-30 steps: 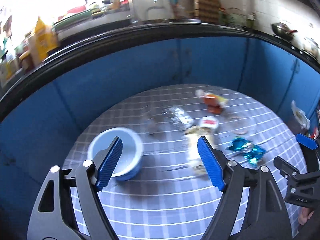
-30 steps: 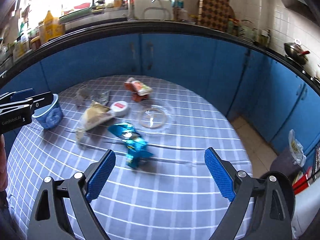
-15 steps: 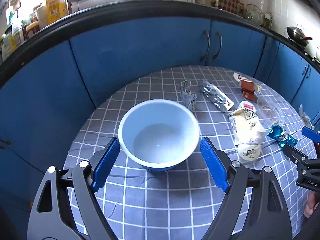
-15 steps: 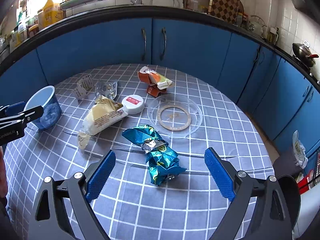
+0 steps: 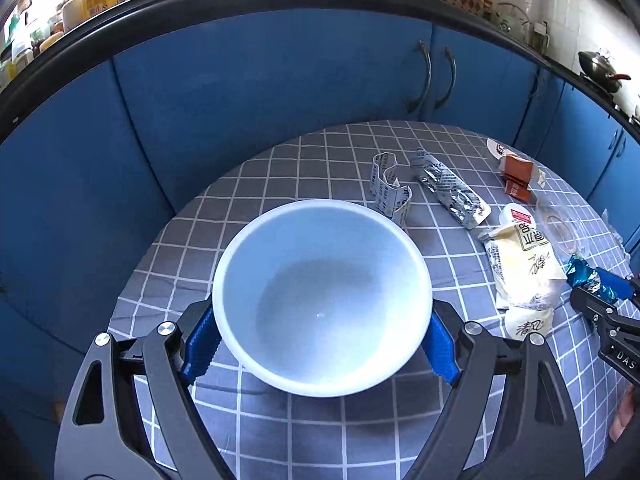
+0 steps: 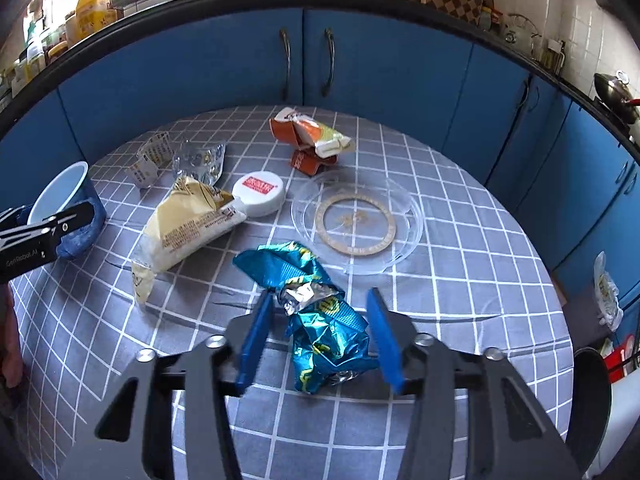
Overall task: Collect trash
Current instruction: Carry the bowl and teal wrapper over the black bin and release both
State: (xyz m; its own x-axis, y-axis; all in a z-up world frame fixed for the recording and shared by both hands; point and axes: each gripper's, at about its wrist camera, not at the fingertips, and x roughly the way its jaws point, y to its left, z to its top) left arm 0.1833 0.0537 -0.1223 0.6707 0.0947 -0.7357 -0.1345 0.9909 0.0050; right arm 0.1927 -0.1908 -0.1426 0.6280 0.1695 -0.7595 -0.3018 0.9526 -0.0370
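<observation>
A crumpled blue foil wrapper [image 6: 332,332] lies on the grey checked tablecloth [image 6: 460,280]. My right gripper [image 6: 320,296] straddles it and its jaws are closing; the left pad [image 6: 256,336] stands a little off the foil, while the right pad is right against it. A white bowl [image 5: 320,216] with a blue outside sits between the jaws of my left gripper [image 5: 320,312], which is open, its pads beside and under the rim. From the right wrist, the bowl [image 6: 60,196] and left gripper [image 6: 44,232] show at the left edge.
More trash lies mid-table: a yellow bag [image 6: 192,224], a white cap [image 6: 260,192], a clear plastic lid [image 6: 360,220], an orange wrapper [image 6: 316,140], a silver blister pack [image 5: 448,192] and a printed paper strip [image 5: 388,192]. Blue cabinets [image 6: 380,60] ring the table.
My left gripper moved forward and down until the bowl sits between its jaws. My right gripper dropped over the blue wrapper and its jaws narrowed sharply around it.
</observation>
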